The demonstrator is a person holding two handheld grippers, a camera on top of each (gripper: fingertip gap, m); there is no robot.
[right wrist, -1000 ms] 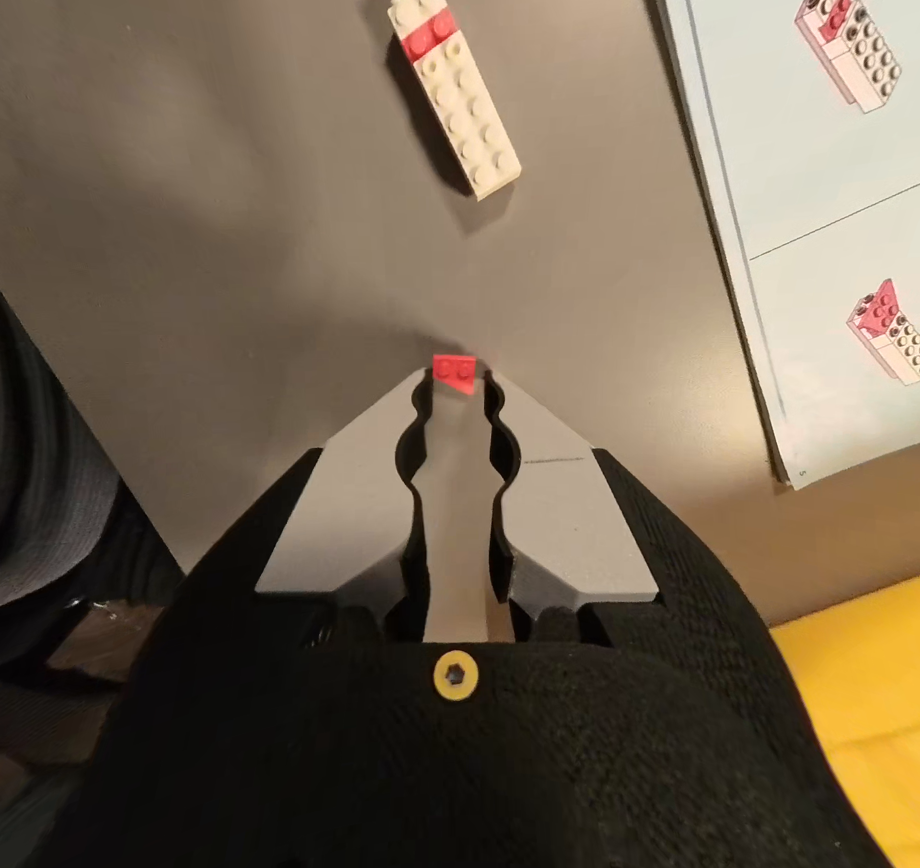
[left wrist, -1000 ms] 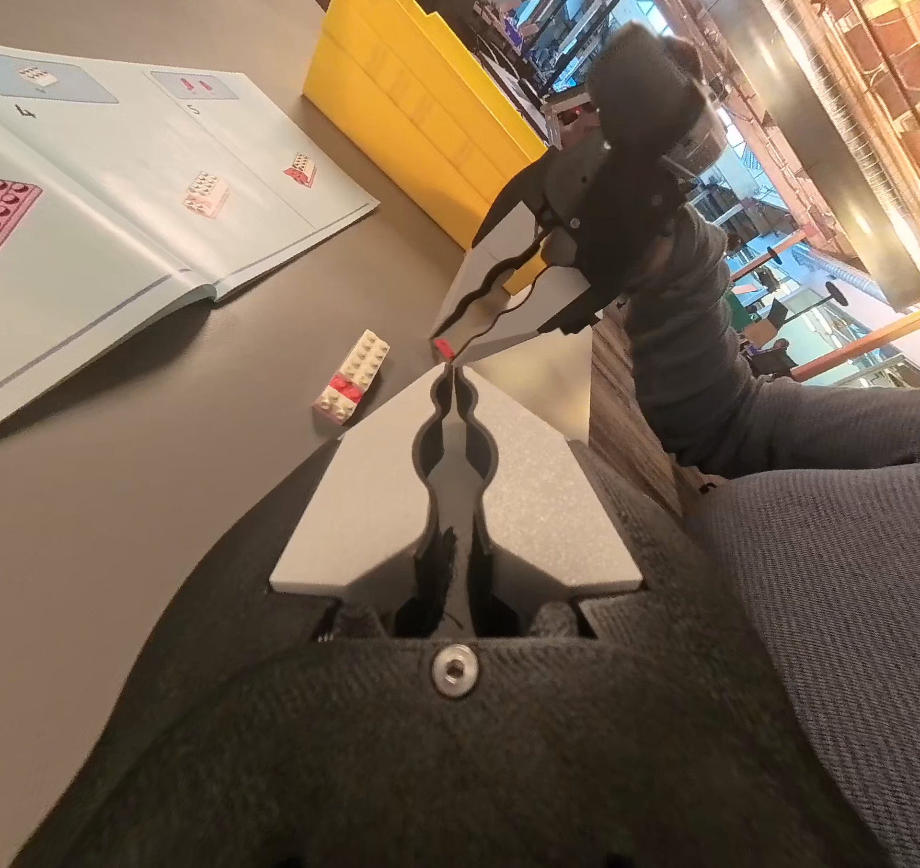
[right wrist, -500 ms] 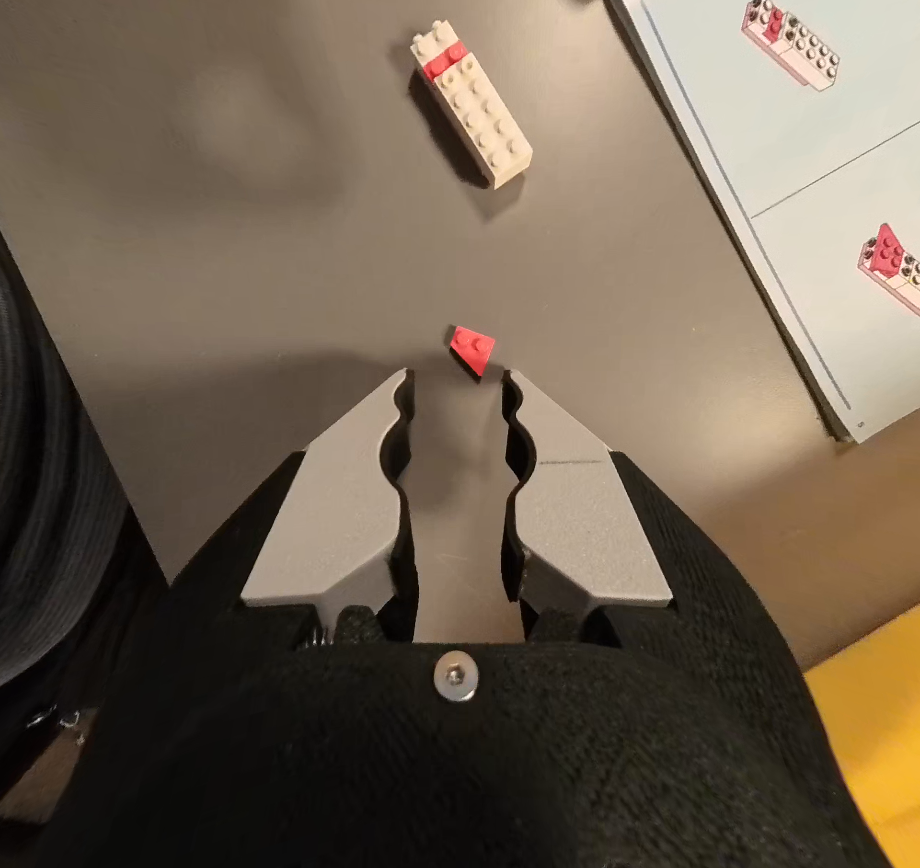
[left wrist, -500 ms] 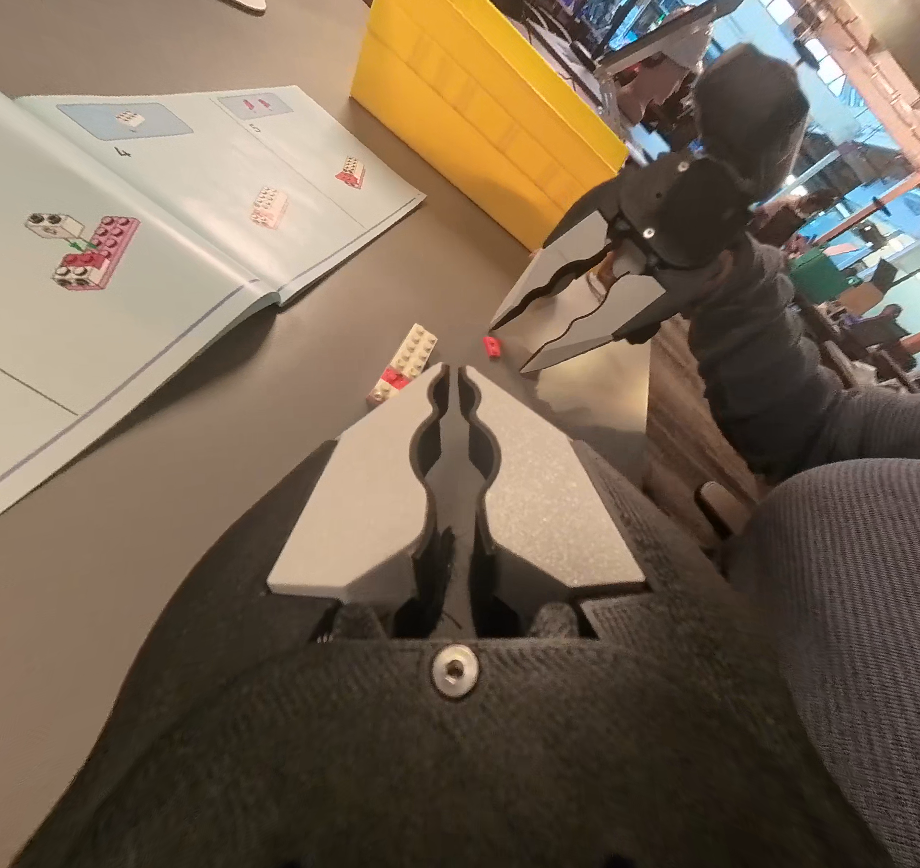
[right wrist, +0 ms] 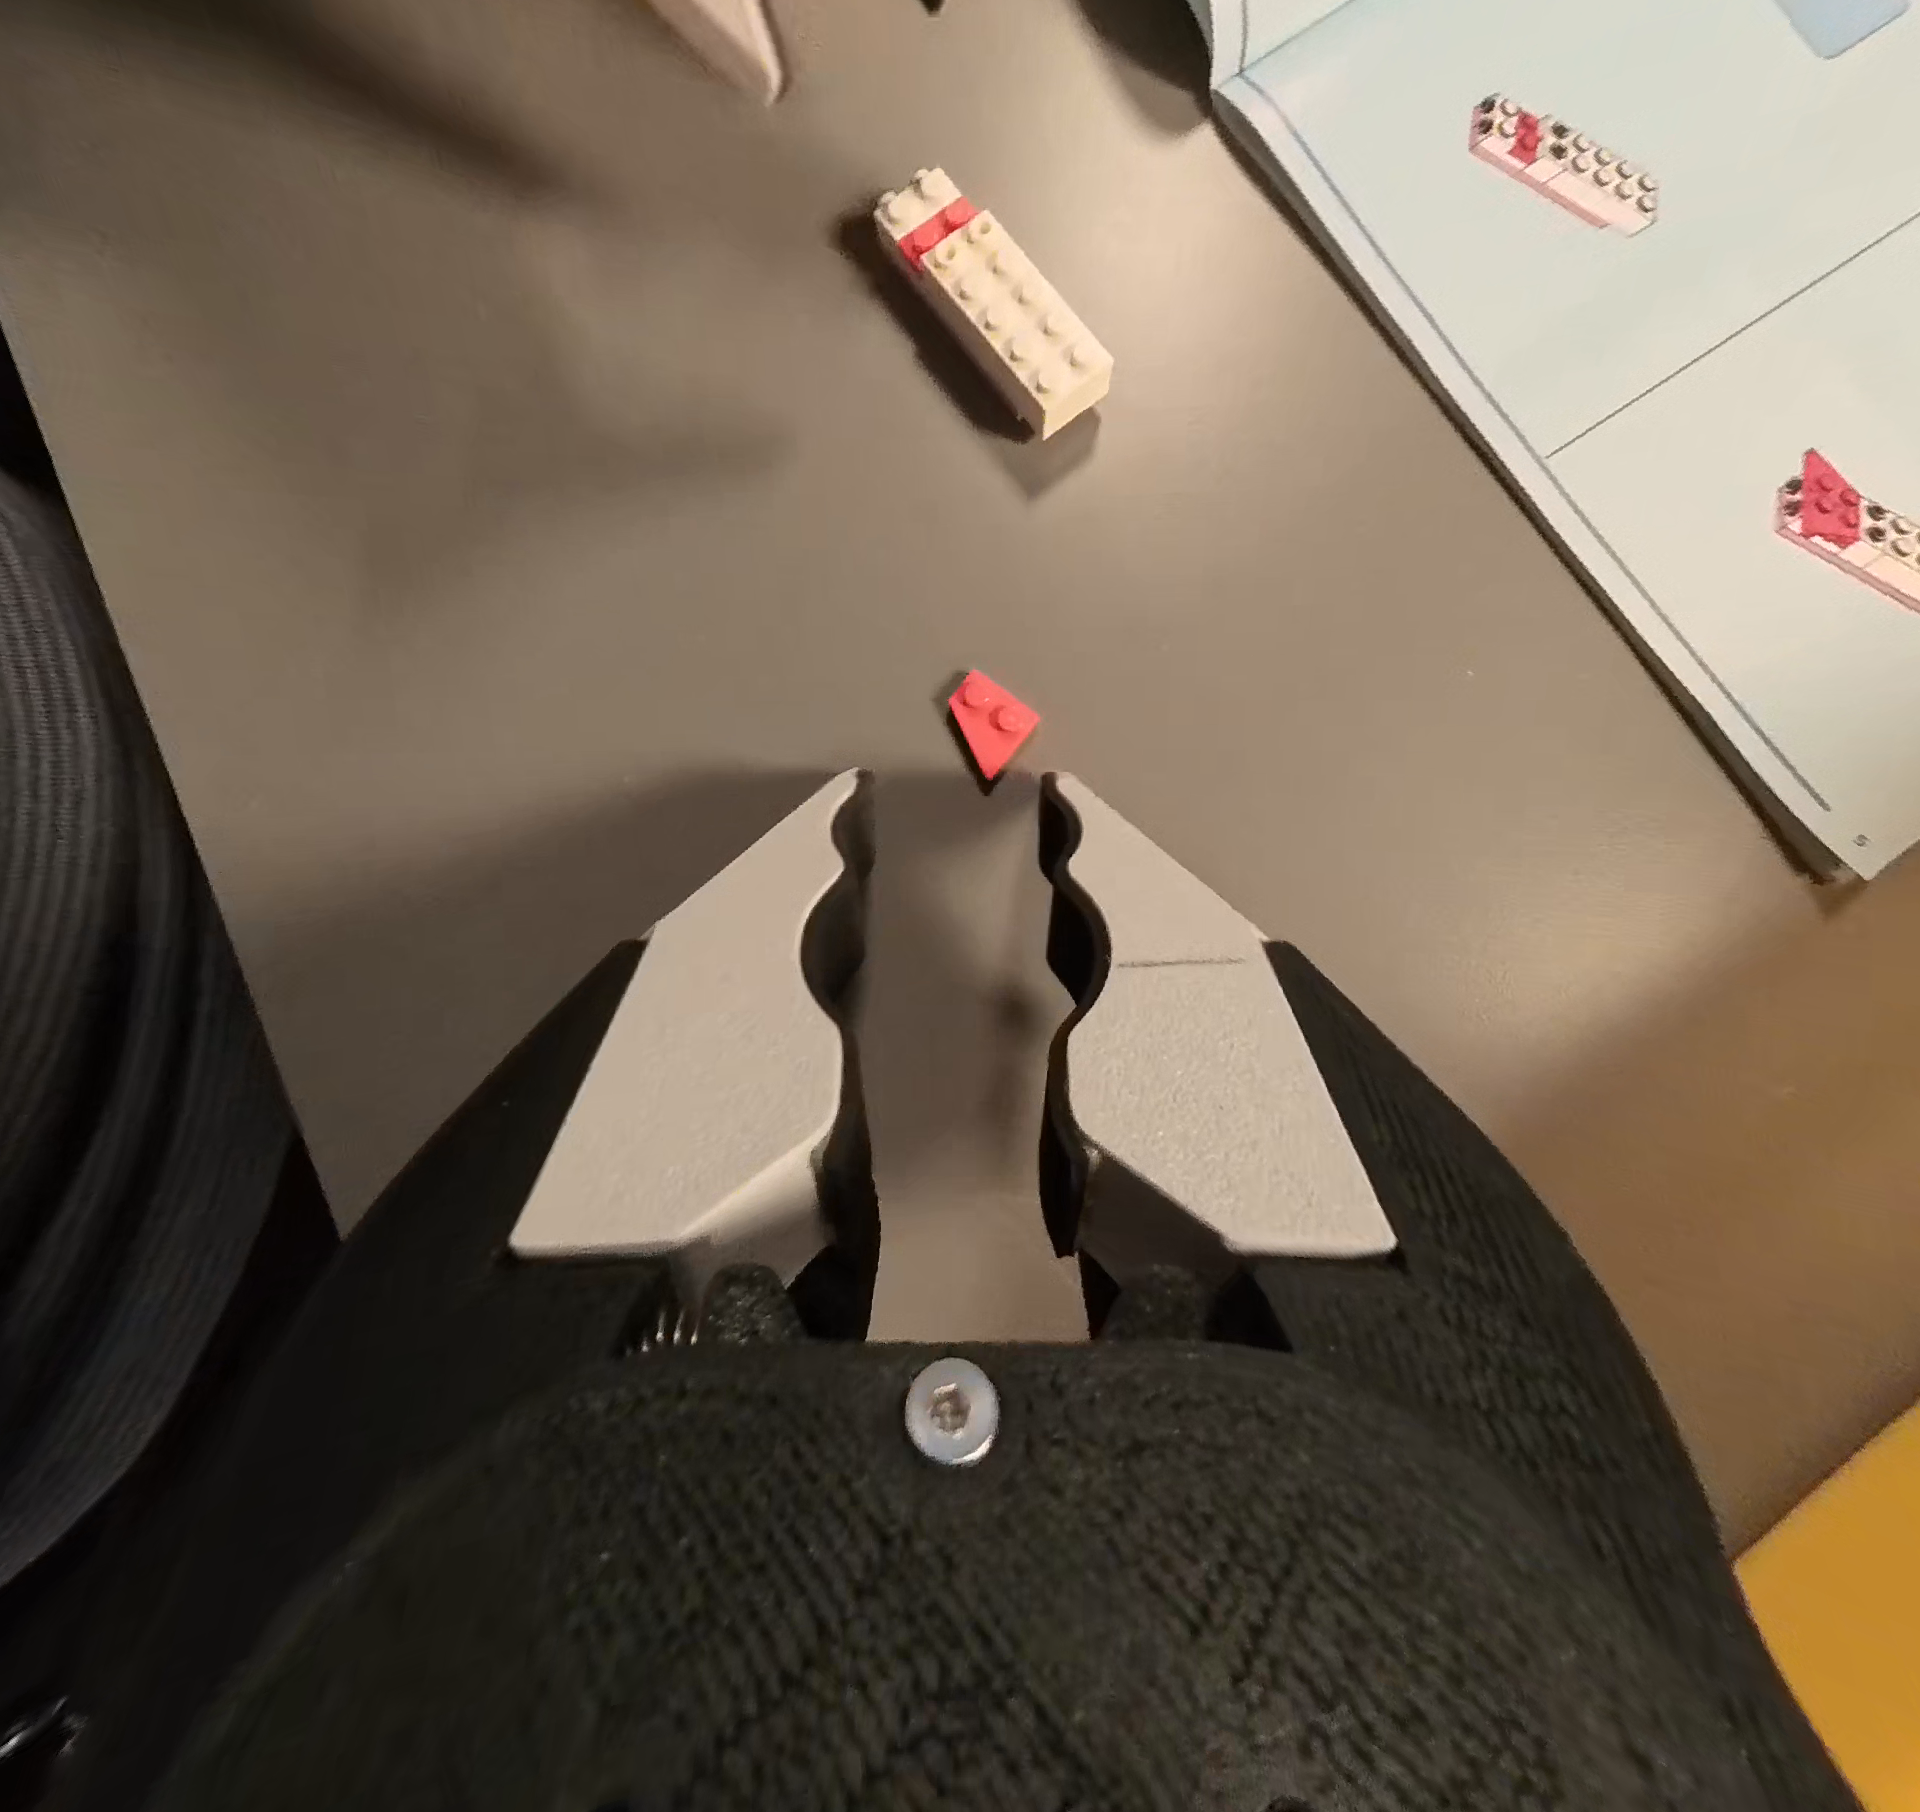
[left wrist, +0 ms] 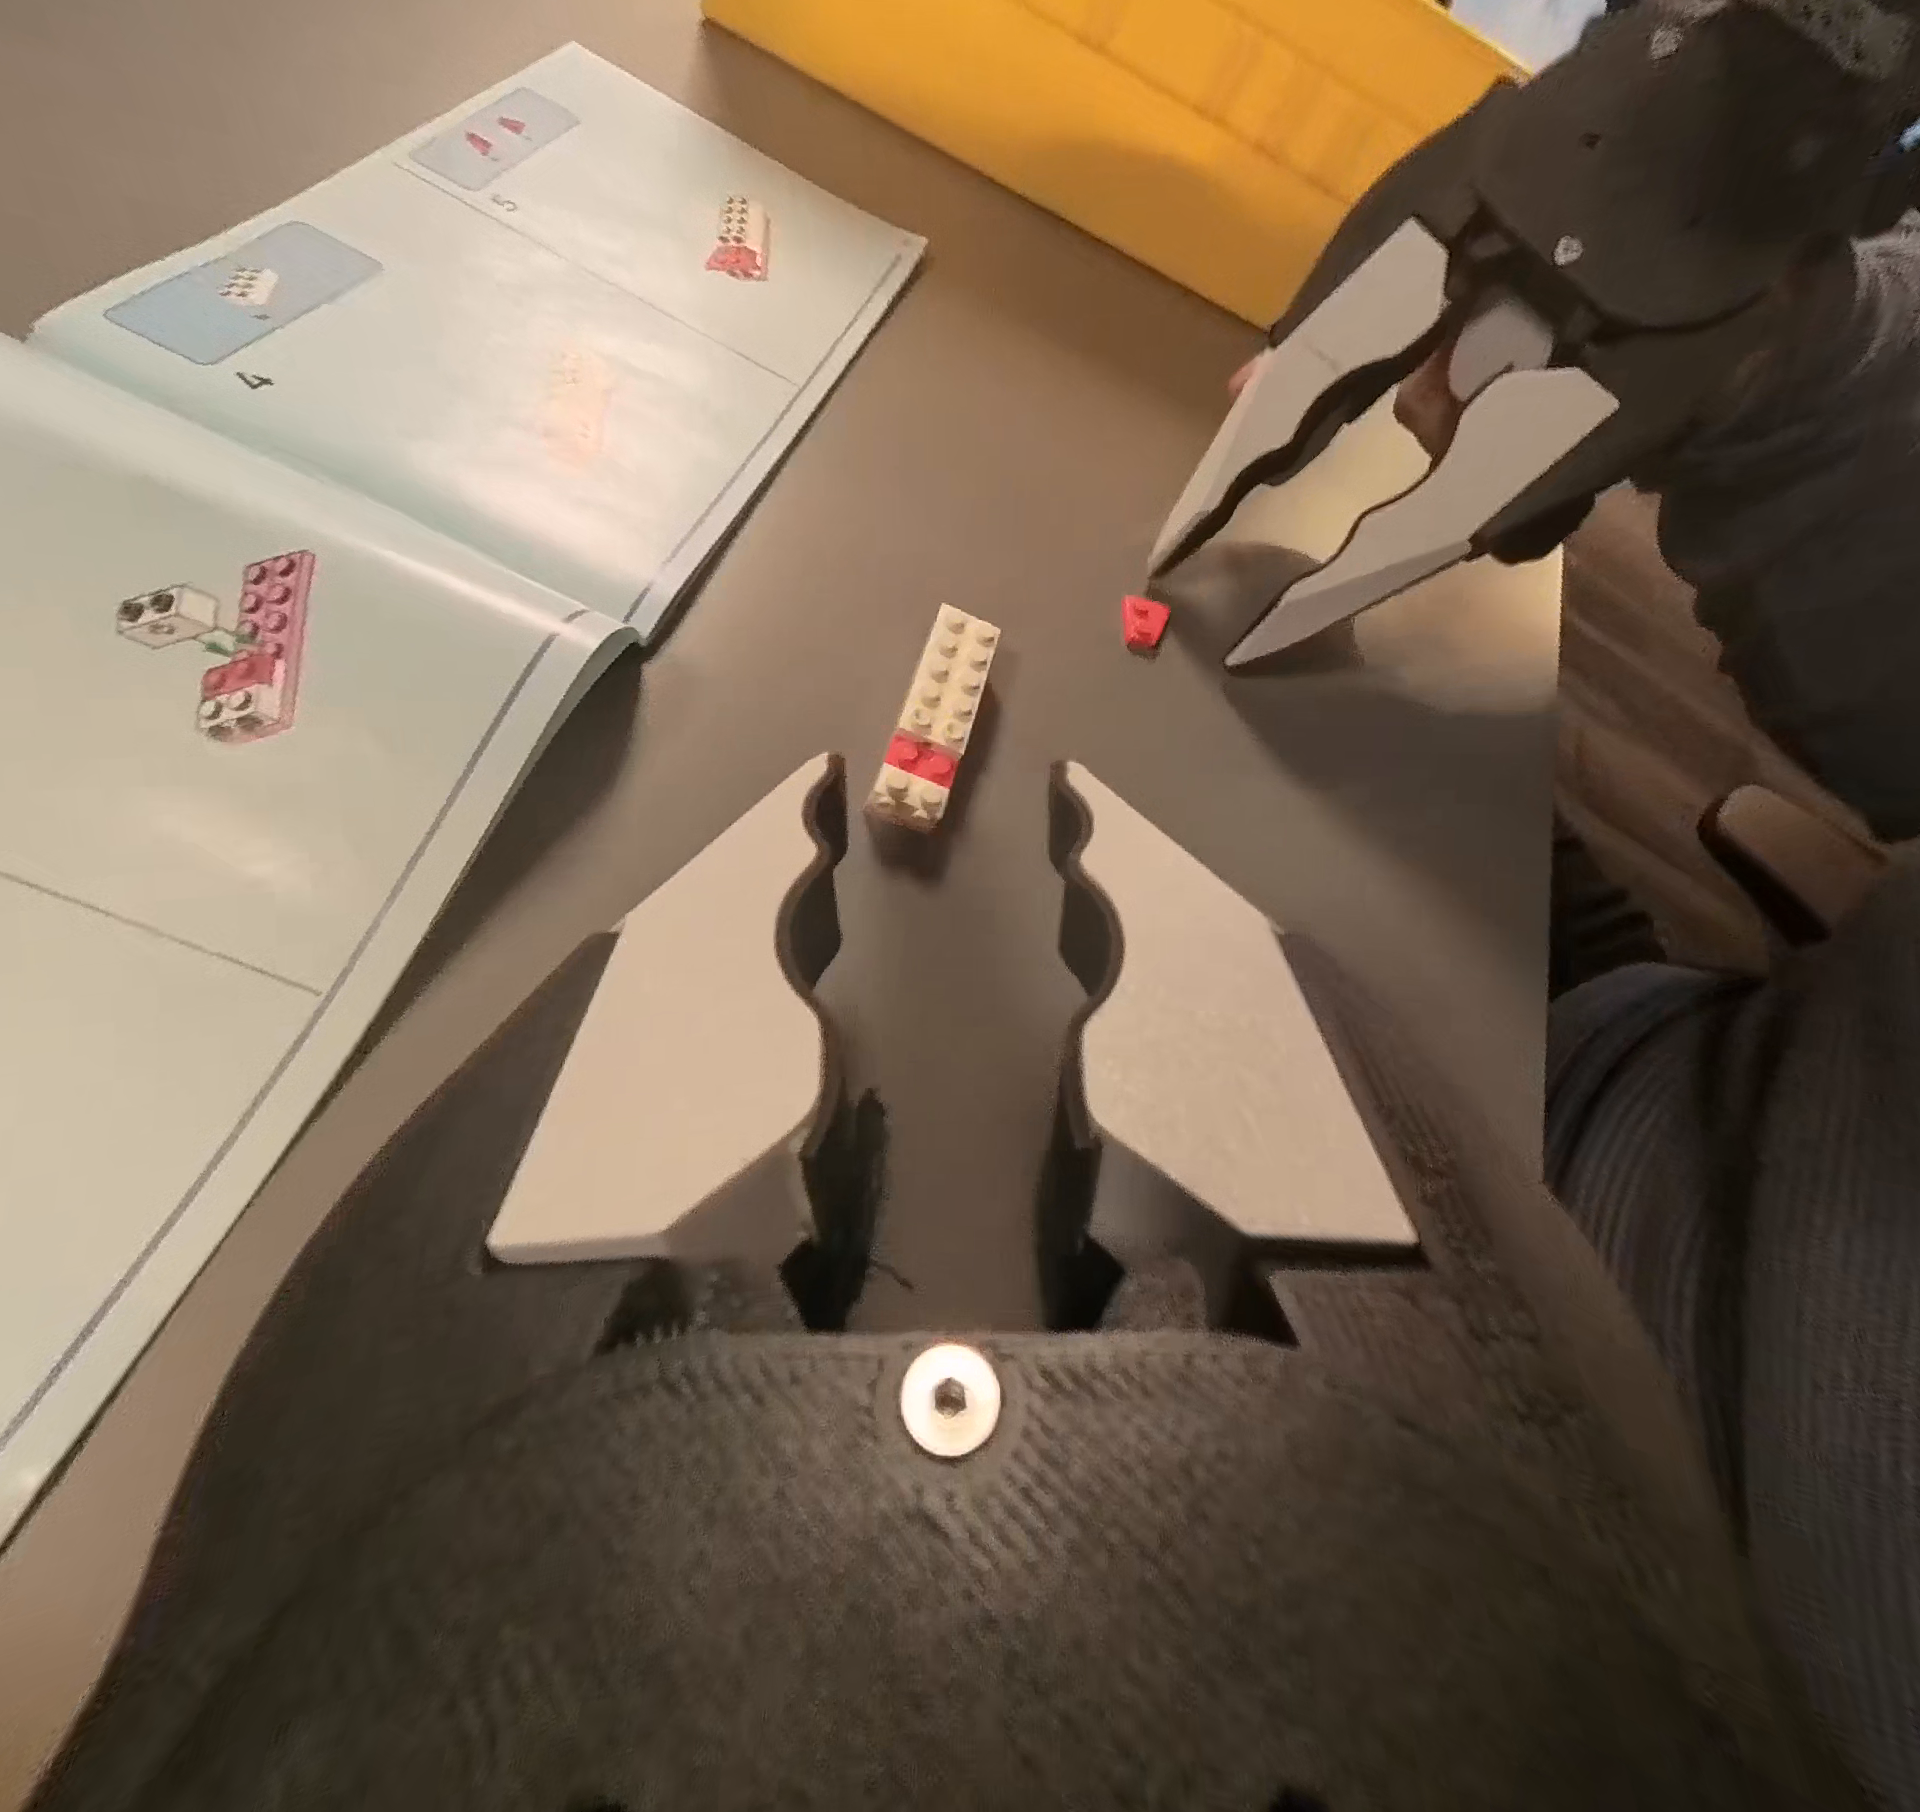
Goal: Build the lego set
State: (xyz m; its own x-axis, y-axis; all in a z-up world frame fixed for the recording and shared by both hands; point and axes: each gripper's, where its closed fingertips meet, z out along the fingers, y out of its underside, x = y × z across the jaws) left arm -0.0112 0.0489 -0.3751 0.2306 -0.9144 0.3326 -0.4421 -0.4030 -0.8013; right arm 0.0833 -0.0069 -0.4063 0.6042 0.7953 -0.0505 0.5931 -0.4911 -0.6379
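We count two claws, two loose brick items, one open instruction booklet and one yellow bin, all on or above one dark counter point(left wrist: 312, 48). We take the white brick assembly point(left wrist: 940, 713) as our landmark: one long stack of white studded bricks with a single red band across it near one end, lying flat on the counter. The left claw point(left wrist: 940, 775) stands spread wide with nothing gripped; the banded end of the assembly lies just ahead of its two grey fingertips point(left wrist: 800, 806), nearer one than the other, and neither pad touches it. The right claw point(right wrist: 951, 780) is parted to a moderate width and likewise holds nothing. One small red wedge plate point(right wrist: 992, 721) with two studs lies flat on the counter, apart from the assembly and just ahead of the right claw's tips, its pointed corner close to one tip; we cannot tell whether it touches. The booklet point(left wrist: 364, 474) lies open beside the assembly on the side away from the wedge plate, its pale blue pages showing brick diagrams. The yellow bin point(left wrist: 1091, 48) stands beyond the assembly, past the booklet's far corner. A person's dark sleeve point(left wrist: 1766, 536) shows behind the right claw.
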